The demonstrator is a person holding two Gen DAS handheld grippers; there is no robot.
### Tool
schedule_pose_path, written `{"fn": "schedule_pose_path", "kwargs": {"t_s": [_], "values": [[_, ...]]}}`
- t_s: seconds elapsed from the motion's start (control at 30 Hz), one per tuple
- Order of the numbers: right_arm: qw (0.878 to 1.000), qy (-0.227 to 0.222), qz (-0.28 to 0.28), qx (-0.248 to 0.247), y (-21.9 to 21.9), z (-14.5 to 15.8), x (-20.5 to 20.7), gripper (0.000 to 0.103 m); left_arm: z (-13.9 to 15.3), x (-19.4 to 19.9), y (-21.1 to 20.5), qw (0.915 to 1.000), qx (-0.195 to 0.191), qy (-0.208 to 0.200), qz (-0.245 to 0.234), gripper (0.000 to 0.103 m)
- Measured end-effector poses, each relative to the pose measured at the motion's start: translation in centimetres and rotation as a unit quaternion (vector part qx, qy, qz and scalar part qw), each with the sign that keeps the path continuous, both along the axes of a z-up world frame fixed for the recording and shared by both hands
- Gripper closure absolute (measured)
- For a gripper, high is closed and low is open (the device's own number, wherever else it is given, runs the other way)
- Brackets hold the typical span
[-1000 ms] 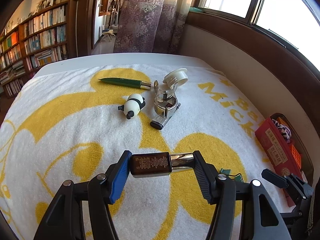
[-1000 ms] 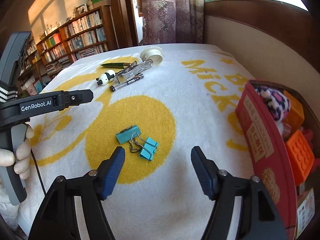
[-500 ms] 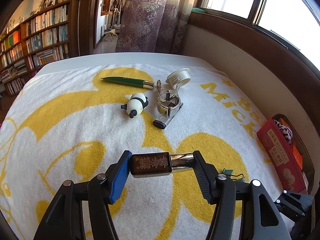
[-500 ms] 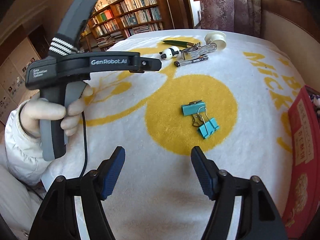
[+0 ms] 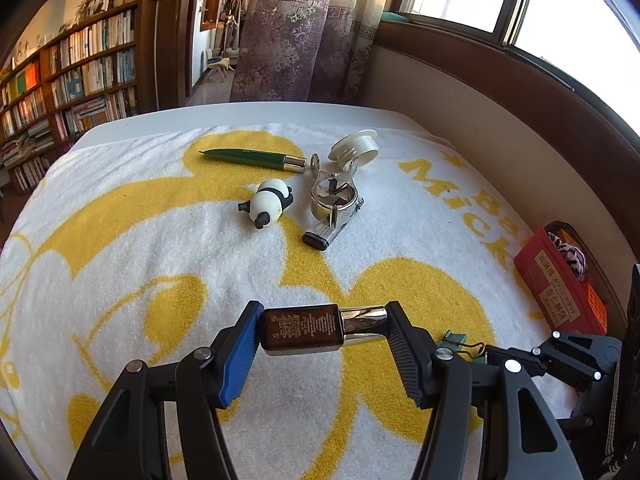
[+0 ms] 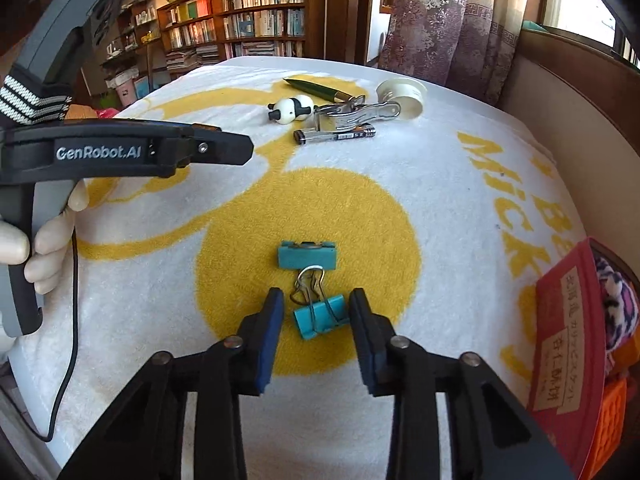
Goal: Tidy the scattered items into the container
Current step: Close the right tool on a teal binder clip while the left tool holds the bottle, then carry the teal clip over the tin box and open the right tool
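Observation:
My left gripper [image 5: 322, 330] is shut on a small brown bottle [image 5: 302, 330] with a silver cap, held sideways above the towel. My right gripper [image 6: 316, 312] is partly closed around a teal binder clip [image 6: 320, 316] lying on the yellow circle; its pads stand just beside the clip, not touching. A second teal clip [image 6: 307, 254] lies just beyond it. Further off lie a panda figure [image 5: 269, 202], a green pen [image 5: 248, 158], a metal clip [image 5: 334, 196], a black marker [image 6: 336, 135] and a white spool [image 5: 354, 150]. The container [image 5: 560, 280] stands at the right.
A white and yellow towel [image 5: 120, 240] covers the table. The container [image 6: 608, 360] holds a red box [image 6: 568, 332], orange bricks and a patterned cloth. A wall and window ledge run along the right. Bookshelves stand behind on the left. The left gripper's body [image 6: 120, 152] reaches in from the left.
My right gripper swung back over the towel, came down around the nearer teal clip and narrowed its jaws. My left gripper kept its hold on the bottle and barely moved.

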State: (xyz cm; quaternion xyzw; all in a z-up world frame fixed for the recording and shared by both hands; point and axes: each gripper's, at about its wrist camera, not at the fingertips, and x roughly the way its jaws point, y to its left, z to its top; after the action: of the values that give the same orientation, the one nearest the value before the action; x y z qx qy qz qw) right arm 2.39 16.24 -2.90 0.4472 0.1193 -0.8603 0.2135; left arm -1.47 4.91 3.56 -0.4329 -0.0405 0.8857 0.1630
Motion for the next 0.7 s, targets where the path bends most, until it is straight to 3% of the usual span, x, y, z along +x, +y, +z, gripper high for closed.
{"fn": "schedule_pose_path", "kwargs": {"t_s": [0.27, 0.7], "values": [[0.999, -0.008, -0.021, -0.035, 0.3, 0.7, 4.7, 0.074, 0.2, 0.4, 0.4, 1.0000, -0.001, 0.005, -0.006, 0.040], [0.981, 0.072, -0.143, -0.107, 4.7, 5.6, 8.8, 0.074, 2.1, 2.8, 2.3, 0.9981, -0.002, 0.044, -0.042, 0.040]]}}
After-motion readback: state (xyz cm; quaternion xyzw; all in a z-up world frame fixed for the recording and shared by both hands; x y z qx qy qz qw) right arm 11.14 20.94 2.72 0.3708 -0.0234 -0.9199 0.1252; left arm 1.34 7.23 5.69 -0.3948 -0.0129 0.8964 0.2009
